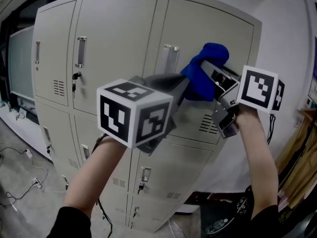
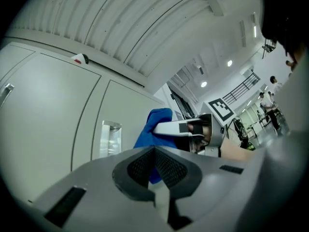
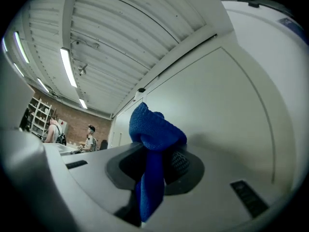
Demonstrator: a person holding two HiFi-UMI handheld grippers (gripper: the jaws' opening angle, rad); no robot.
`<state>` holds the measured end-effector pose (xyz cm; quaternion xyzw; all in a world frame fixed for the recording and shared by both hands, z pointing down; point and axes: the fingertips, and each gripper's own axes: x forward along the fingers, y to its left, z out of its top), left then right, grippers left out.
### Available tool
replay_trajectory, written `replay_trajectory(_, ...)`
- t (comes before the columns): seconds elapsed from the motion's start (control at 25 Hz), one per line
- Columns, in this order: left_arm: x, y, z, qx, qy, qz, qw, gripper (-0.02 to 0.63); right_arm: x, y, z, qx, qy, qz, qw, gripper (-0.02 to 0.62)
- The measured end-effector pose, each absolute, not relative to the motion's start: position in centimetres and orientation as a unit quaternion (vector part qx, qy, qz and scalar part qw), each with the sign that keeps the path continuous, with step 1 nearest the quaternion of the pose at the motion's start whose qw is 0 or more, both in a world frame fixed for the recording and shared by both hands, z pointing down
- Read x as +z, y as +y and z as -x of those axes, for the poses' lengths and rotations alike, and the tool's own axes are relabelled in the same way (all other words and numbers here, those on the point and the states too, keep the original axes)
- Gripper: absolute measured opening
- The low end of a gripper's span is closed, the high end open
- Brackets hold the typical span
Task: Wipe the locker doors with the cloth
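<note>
My right hand-held gripper grasps the cloth at the upper locker door, beside its handle. My left hand-held gripper, clenched and empty, is just beside the cloth.

The head view faces the lockers from close in front. Both gripper views sit nearer the lockers, tilted up toward the ceiling. All three share the cloth.

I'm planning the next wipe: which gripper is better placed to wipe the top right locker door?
Right. The right gripper is shut on the blue cloth, raised at that locker door. The left gripper is shut on nothing, so it cannot wipe.
</note>
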<state>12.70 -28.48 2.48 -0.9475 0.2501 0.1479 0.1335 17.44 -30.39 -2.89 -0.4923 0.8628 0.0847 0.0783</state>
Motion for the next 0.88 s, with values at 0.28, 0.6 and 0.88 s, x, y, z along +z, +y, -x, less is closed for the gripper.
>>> replay_trajectory(0.28,4.5,-30.2,-7.9,0.140,0.296,0.936,0.127,0.009,-1.1,-32.9,-12.5,0.118,0.870,0.475,0.061,0.075)
replay_trajectory(0.6,5.8,-31.8,-7.4,0.134,0.302,0.937,0.112,0.009,-0.4,-34.0,-12.0,0.130,0.868,0.477,0.052,0.075)
replay_trajectory(0.88,5.8,-32.0,-8.5,0.135,0.306,0.934,0.128,0.009,-0.2,-34.0,-12.7,0.129,0.868,0.477,0.047,0.075)
